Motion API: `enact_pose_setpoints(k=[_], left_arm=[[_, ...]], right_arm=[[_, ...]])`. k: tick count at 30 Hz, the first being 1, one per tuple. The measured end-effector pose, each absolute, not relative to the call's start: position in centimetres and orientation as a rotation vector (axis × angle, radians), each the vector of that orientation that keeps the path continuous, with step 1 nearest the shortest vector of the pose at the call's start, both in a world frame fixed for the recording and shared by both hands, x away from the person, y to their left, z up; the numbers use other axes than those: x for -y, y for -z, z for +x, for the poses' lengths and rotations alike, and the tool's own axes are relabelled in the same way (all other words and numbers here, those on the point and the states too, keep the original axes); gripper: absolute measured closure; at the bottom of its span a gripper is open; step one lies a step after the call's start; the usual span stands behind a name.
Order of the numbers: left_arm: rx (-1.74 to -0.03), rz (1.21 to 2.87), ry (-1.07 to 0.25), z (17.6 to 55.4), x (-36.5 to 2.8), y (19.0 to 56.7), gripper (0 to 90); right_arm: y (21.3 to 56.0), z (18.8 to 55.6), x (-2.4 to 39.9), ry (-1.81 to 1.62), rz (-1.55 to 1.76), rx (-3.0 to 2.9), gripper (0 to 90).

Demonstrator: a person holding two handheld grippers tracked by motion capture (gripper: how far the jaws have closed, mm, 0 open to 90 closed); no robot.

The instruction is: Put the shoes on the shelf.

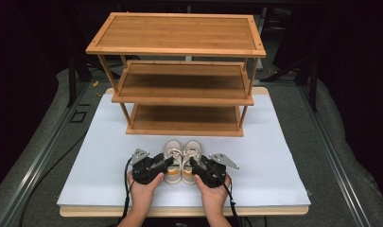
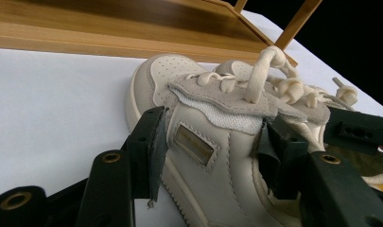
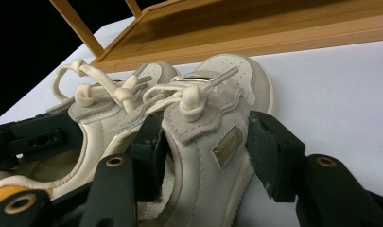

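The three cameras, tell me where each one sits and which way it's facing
High view: above the person's side, looking forward and down at the shoe rack; forearms, both hands show.
Left gripper view: rides the left gripper, looking along its jaws at the left shoe.
Right gripper view: rides the right gripper, facing the right shoe.
Shared: both gripper views show both shoes and the rack's bottom shelf.

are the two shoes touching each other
Touching. The high view shows the left shoe and right shoe pressed side by side, no white table between them.
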State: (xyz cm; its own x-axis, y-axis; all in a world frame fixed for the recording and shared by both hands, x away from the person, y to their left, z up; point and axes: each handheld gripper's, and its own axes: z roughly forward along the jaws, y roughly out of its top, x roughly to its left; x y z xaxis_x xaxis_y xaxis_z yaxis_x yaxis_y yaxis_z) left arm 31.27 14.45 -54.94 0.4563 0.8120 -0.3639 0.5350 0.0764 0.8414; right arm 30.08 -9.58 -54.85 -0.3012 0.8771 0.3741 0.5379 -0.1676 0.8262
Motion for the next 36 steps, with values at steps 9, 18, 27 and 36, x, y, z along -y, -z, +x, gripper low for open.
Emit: enact_pose_setpoints(k=[9,18,27,36], left_arm=[[-1.208,1.582,-0.311,31.2,-14.3,54.7,51.8],[-1.212,1.574,-0.314,31.2,-14.2,54.6,51.8],[-1.216,1.558,-0.295,31.3,-14.3,54.3,51.8],[-1.209,1.548,-0.300,31.3,-14.4,53.1,51.9]], right_arm=[[54.7,30.1,9.6,-1.465,1.631,-1.776,51.5],[54.6,30.0,9.4,-1.458,1.634,-1.769,52.2],[54.4,30.1,9.6,-1.469,1.637,-1.766,52.5],[53.1,30.0,9.5,-1.490,1.610,-1.769,52.5]])
